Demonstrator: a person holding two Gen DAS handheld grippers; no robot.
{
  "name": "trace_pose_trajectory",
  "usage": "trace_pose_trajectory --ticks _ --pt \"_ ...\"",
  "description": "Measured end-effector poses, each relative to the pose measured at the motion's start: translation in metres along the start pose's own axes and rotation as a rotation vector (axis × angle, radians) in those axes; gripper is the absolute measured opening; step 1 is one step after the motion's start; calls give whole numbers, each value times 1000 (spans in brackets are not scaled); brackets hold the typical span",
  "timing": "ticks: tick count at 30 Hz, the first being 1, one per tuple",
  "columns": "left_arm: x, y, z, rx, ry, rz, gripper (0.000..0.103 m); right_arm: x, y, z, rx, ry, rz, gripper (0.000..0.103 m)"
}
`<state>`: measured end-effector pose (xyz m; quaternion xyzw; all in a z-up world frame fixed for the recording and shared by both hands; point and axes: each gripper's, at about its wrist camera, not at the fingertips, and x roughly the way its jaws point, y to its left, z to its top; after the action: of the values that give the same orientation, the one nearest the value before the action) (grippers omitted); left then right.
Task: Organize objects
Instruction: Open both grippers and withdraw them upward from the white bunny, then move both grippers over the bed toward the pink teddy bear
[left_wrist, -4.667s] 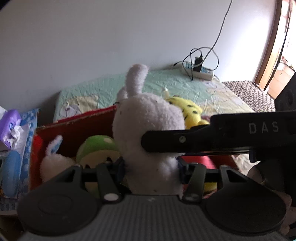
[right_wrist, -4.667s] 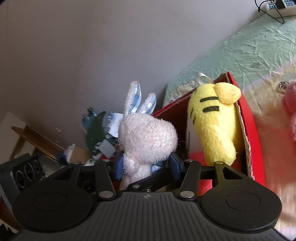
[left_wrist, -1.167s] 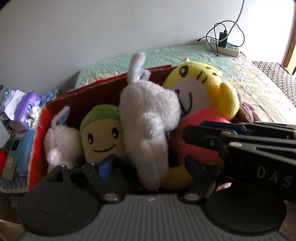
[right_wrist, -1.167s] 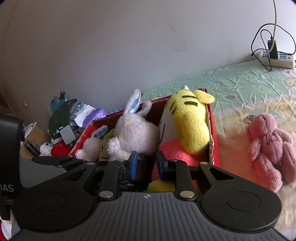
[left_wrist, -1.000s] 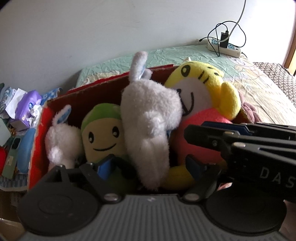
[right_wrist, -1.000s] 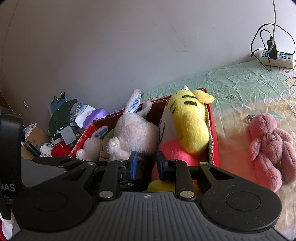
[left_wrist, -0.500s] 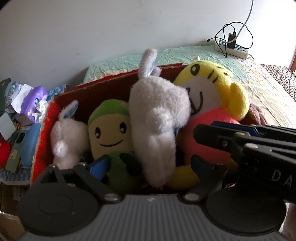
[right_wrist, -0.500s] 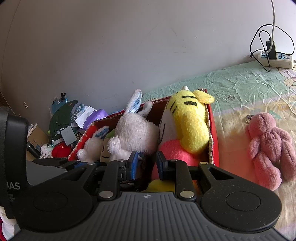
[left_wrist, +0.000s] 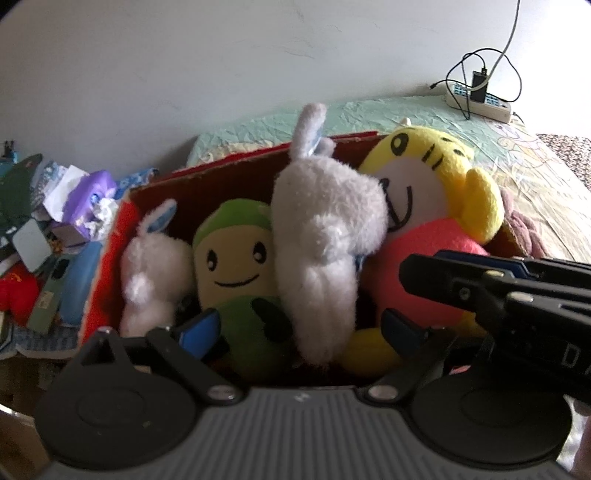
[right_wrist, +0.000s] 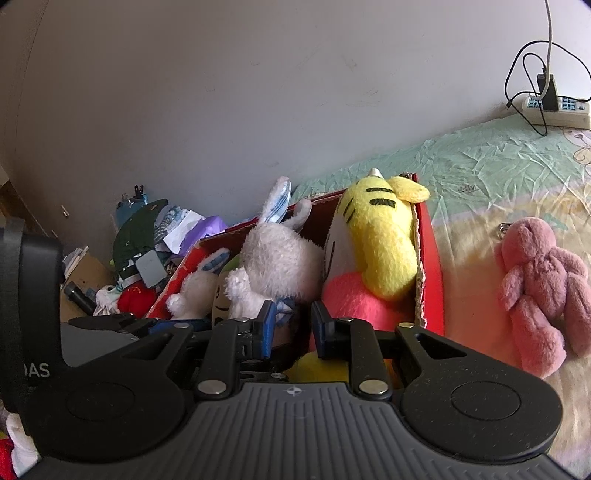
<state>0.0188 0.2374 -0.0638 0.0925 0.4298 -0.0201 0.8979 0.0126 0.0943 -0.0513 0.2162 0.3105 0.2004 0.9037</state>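
- box (left_wrist: 110, 266): red
- tiger plush (left_wrist: 436, 206): yellow, black stripes, pink body
- rabbit plush (left_wrist: 325, 236): white, blue-checked ear
- octopus plush (right_wrist: 539, 291): dusty pink
- bedsheet (right_wrist: 480, 162): mint green

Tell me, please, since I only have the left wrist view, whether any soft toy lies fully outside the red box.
Observer: Yes, a pink plush toy lies on the bedsheet, to the right of the red box and apart from it.
Operator: Thank you. Is the right hand-held gripper carrying anything?
Observer: No. The right hand-held gripper is closed, with nothing between its pads, at the near end of the box.
Operator: Is anything attached to the pink toy?
Observer: A small metal ring shows at its upper end.
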Motion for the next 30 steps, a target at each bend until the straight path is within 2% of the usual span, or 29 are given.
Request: trace_pose_trajectory --ticks 3,10,19,24,30 --pt "-8 0 0 -10 -1 2 94 -6 -3 1 13 9 21 29" --pt "-29 -6 -1 -71 -15 55 94 -25 -14 3 16 19 91 33" --pt "-58 -21 -5 -132 -15 119 93 -46 -29 8 -9 53 170 33" --pt "-78 -28 -4 -192 -36 119 93 -54 -41 9 -28 81 207 33" --pt "-98 -46 -2 -216 -80 110 94 -71 -60 14 -41 80 237 33"
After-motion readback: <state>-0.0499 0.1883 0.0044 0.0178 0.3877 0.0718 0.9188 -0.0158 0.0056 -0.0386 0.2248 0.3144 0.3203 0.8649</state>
